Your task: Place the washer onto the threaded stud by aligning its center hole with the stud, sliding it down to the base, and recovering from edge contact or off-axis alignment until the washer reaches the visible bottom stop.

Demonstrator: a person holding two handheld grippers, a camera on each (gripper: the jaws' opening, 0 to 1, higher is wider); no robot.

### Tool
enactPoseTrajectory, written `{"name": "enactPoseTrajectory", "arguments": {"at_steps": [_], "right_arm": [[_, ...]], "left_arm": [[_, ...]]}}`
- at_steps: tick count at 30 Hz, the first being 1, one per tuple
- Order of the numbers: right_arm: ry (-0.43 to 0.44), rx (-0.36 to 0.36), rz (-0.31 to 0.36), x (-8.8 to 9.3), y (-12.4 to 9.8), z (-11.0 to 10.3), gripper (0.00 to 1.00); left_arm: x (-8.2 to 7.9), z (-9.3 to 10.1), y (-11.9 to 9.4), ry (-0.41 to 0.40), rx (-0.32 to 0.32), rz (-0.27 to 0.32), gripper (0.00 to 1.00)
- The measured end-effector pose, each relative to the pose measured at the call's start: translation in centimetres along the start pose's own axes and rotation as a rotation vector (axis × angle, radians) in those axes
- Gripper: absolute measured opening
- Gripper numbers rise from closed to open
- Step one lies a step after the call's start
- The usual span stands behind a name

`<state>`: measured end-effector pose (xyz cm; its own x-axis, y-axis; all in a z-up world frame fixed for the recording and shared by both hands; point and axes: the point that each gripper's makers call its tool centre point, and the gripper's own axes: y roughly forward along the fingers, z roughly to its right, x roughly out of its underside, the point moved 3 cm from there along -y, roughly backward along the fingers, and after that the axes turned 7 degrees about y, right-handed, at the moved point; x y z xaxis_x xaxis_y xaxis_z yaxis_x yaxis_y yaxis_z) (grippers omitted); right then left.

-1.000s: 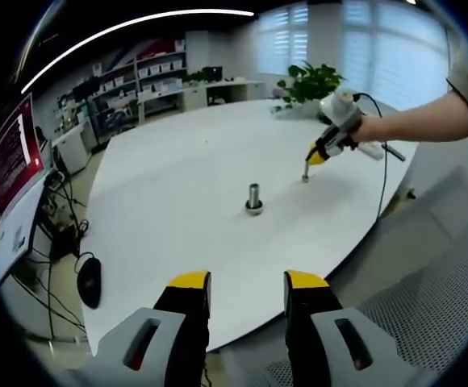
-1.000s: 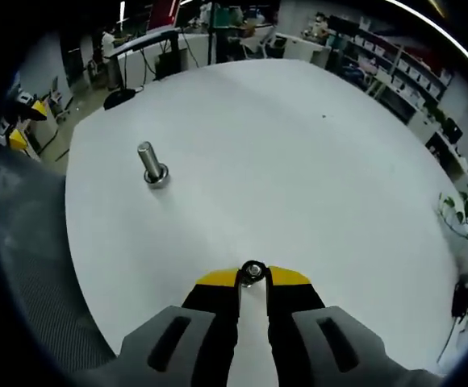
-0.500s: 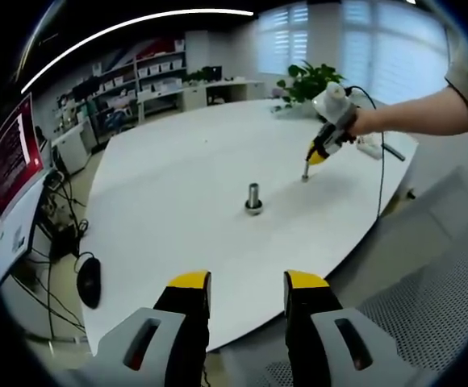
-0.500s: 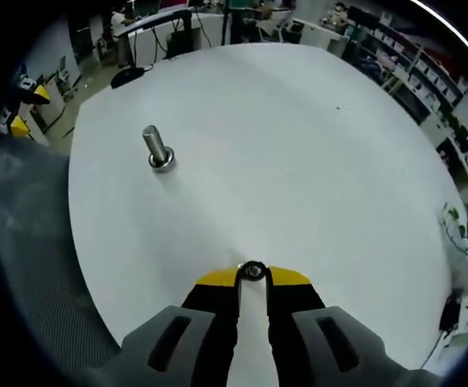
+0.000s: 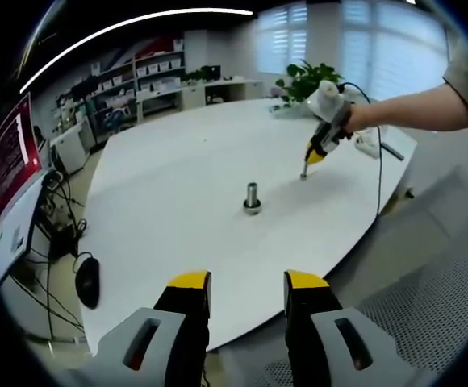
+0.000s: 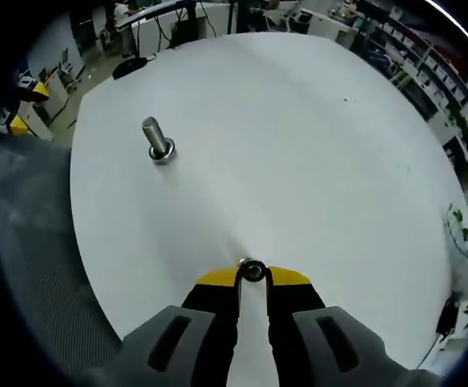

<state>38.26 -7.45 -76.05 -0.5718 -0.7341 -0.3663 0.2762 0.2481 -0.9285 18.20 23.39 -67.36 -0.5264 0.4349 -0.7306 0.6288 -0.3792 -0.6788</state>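
Observation:
A metal threaded stud (image 5: 252, 198) stands upright on the white table (image 5: 177, 177); in the right gripper view the stud (image 6: 156, 140) is at the upper left. My right gripper (image 6: 252, 272) is shut on a small metal washer (image 6: 252, 270) held at its yellow tips, just above the table. In the left gripper view that right gripper (image 5: 307, 167) hangs to the right of and beyond the stud, held by a person's hand. My left gripper (image 5: 247, 286) stands open near the table's front edge with nothing between its fingers.
A black computer mouse (image 5: 88, 280) and cables lie at the left by a monitor (image 5: 12, 153). A potted plant (image 5: 309, 81) stands at the far table edge. A grey mesh chair (image 5: 428, 298) sits at the right. Shelves line the back wall.
My right gripper has lifted slightly with the washer and tilted; its view has shifted. The left gripper has not moved.

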Motion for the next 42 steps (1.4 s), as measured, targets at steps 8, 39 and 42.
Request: {"name": "enactPoseTrajectory", "arguments": {"at_steps": [8, 39, 42], "right_arm": [[0.004, -0.021, -0.037, 0.4, 1.4, 0.0, 0.14], [0.230, -0.044, 0.075, 2.0, -0.3, -3.7, 0.24], [0.274, -0.039, 0.119, 2.4, -1.5, -4.0, 0.24]], "left_arm": [[0.0, 0.1, 0.0, 0.002, 0.004, -0.002, 0.34], [0.2, 0.7, 0.3, 0.031, 0.035, -0.021, 0.34], [0.1, 0.9, 0.3, 0.036, 0.049, -0.017, 0.33]]}}
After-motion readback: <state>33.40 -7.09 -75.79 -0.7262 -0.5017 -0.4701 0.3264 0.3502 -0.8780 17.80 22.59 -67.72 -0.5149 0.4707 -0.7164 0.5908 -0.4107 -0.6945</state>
